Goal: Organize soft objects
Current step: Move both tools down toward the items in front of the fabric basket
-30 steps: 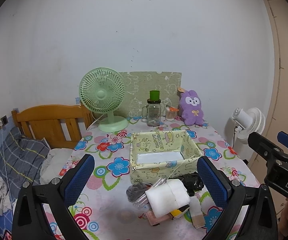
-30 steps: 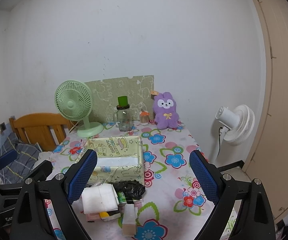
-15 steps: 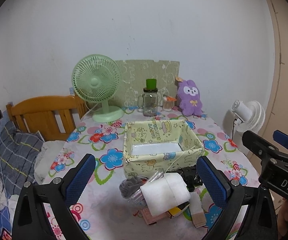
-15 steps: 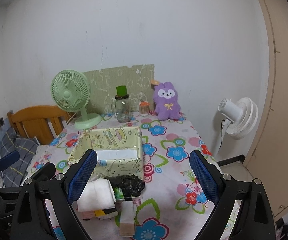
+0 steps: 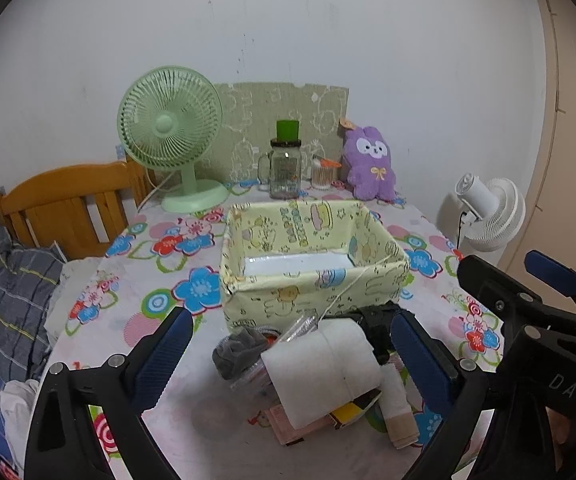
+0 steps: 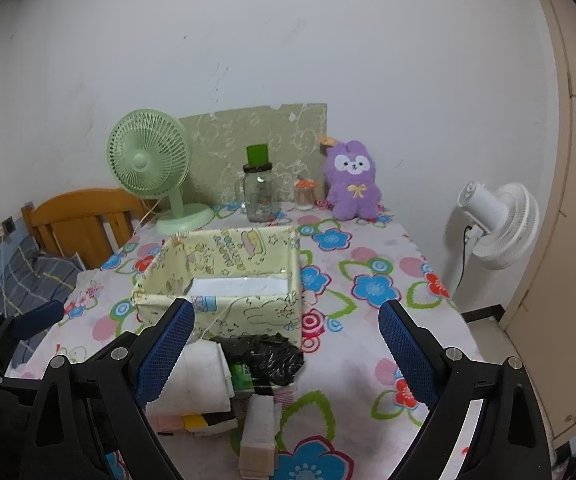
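Note:
A pale yellow fabric box (image 5: 312, 276) (image 6: 223, 280) stands open on the flowered table. In front of it lies a pile: a folded white cloth (image 5: 324, 368) (image 6: 199, 376), a grey sock (image 5: 237, 350), a black plastic bag (image 6: 265, 354) (image 5: 374, 320), a beige folded piece (image 6: 259, 436) and small packets. My left gripper (image 5: 288, 356) is open and empty, its pads either side of the white cloth, above it. My right gripper (image 6: 285, 354) is open and empty over the black bag. A purple plush rabbit (image 5: 370, 168) (image 6: 352, 184) sits at the back.
A green desk fan (image 5: 171, 136), a glass jar with green lid (image 5: 285, 168) and a small pot stand at the table's back by a green board. A white fan (image 6: 496, 224) stands on the right, a wooden headboard (image 5: 67, 204) and bedding on the left.
Both grippers have moved forward and lower toward the pile and box. Both stay open and empty.

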Tool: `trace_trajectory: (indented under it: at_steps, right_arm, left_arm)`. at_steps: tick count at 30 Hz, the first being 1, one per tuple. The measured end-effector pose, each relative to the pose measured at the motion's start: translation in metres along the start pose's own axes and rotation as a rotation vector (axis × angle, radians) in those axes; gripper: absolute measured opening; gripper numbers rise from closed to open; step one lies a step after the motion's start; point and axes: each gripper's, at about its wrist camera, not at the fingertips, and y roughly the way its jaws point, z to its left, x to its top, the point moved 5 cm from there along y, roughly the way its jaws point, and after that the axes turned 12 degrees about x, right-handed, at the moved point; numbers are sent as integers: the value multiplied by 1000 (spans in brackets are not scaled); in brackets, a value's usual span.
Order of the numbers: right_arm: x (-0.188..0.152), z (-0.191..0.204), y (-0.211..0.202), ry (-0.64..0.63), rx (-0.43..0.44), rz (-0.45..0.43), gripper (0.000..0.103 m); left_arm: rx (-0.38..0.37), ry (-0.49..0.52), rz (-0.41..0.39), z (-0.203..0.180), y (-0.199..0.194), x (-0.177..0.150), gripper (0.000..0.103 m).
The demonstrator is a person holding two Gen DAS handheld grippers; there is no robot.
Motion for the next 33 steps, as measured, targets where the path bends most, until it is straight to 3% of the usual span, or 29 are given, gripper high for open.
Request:
trace_trajectory:
  at_steps: [12,24,33]
  right_arm:
    - [-23,-7,32,21,28,81,92]
    - [-45,-10,59,29,47,153,92]
    - [-58,-15,78,47,74,197,92]
  left_arm:
    - [-39,18,89,-18,27,-23,100]
    - [-16,32,141,-35,47,-42,100]
    - [36,65,170,-44,61,-51,82]
